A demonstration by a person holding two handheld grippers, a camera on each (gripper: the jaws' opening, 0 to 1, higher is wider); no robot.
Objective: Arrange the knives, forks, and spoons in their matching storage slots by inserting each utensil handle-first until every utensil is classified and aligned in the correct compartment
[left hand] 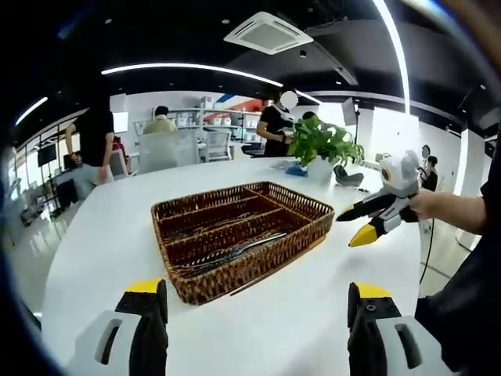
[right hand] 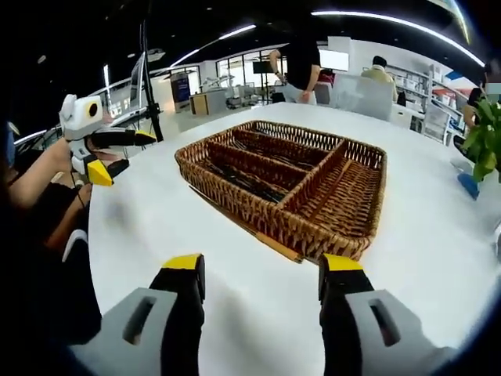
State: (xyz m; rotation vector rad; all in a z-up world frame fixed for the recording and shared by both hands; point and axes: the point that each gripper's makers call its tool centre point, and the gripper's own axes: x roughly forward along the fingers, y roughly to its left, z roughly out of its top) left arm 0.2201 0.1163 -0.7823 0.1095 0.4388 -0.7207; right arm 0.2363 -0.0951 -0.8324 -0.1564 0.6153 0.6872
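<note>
On the white table point(left hand: 313, 313), a brown wicker tray point(left hand: 243, 235) with compartments.

In the left gripper view, the left gripper point(left hand: 254, 309) rises from the near edge with its two yellow-tipped black fingers point(left hand: 147, 307) set wide apart, nothing between them. The right gripper point(left hand: 368, 222) enters at the right of that view, held by a hand point(left hand: 429, 205) with a bare forearm running off to the right; its fingers point left and are spread, gripping nothing. In the right gripper view, the right gripper point(right hand: 262, 282) likewise stands parted and bare. At far left there, the left gripper point(right hand: 117, 155) is held in a hand point(right hand: 59, 160), its fingers pointing right and apart.
</note>
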